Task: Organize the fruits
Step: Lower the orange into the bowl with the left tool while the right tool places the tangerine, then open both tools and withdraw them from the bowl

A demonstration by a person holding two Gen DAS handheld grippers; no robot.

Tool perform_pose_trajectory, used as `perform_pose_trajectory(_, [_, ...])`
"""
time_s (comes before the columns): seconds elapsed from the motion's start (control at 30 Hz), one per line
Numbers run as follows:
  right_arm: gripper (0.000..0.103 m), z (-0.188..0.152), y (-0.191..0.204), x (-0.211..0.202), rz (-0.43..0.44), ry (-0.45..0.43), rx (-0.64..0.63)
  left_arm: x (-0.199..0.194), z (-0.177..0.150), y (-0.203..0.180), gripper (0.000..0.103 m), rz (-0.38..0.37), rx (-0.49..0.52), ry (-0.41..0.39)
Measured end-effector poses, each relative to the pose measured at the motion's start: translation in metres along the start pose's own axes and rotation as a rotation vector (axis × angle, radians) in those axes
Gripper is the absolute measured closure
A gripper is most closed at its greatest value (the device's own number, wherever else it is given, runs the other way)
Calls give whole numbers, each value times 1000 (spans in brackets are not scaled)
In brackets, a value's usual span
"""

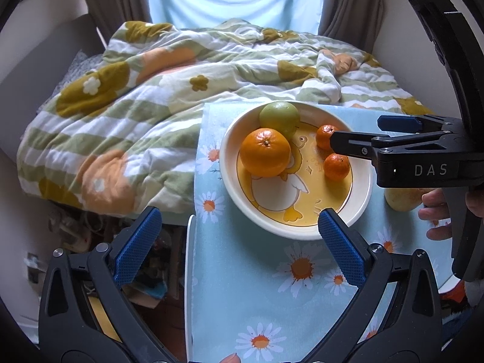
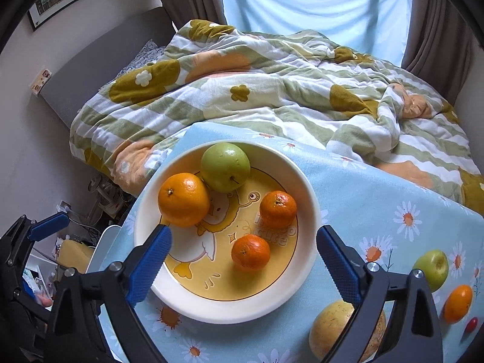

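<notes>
A: Why are the jaws of the right gripper (image 2: 243, 260) spread so wide above the bowl (image 2: 305, 187)?

B: Nothing is held between them. A small tangerine (image 2: 250, 252) lies free on the bowl floor directly below, so a release is judged likely.

A: And the left gripper (image 1: 239, 239)?

B: It is also kept wide apart and empty, at the bowl's near rim, out of the way.

A: What is gathered in the bowl?

B: A large orange (image 2: 183, 199) and a green apple (image 2: 225, 166), touching, toward the far left rim; a second tangerine (image 2: 278, 208) sits toward the right rim.

A: What is left?

B: On the tablecloth (image 2: 363, 187), near the table's right edge, another green apple (image 2: 432, 267), an orange (image 2: 457, 302) and a yellow pear (image 2: 329, 326) are waiting.
</notes>
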State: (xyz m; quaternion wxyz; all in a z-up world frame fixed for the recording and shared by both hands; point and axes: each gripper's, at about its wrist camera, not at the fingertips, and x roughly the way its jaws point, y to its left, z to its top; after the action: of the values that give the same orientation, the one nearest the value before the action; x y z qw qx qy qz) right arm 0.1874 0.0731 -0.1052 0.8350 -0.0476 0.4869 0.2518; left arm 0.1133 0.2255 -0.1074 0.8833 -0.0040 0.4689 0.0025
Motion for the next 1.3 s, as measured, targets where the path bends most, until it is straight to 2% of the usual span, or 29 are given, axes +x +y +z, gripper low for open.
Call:
perform_pose_trajectory(0.13, [8,0,-1,-15,-7,-10,-5,-9,4,-3,0,-13,5,-10])
perform_pose_trajectory(0.37, [8,-3,-5,-48,-2,-15,27,-26,17,-14,0,-26,72,-40])
perform_pose_trajectory(0.67, [8,-15,-20,-100,-103,-54,90,-43,27,-36,0,-94,112,-71])
perform_pose_trajectory(0.8, [8,-29,-38,-125,-106,-76,129,-53,30,-54,0,-88,137,-96])
perform_pose_trajectory(0.97, [7,-50,-65,-146,-97,-69,153,-61,30,-80,0,-128,120,-99])
perform_pose_trajectory(1.2, [7,-85,-108,-176,-109,-88,143,-67,20,-139,0,-100,137,-93])
perform_pose_trajectory(1.3, [7,-100,-128,-179,-128,-80,137,-62,13,-167,0,-109,147,-86])
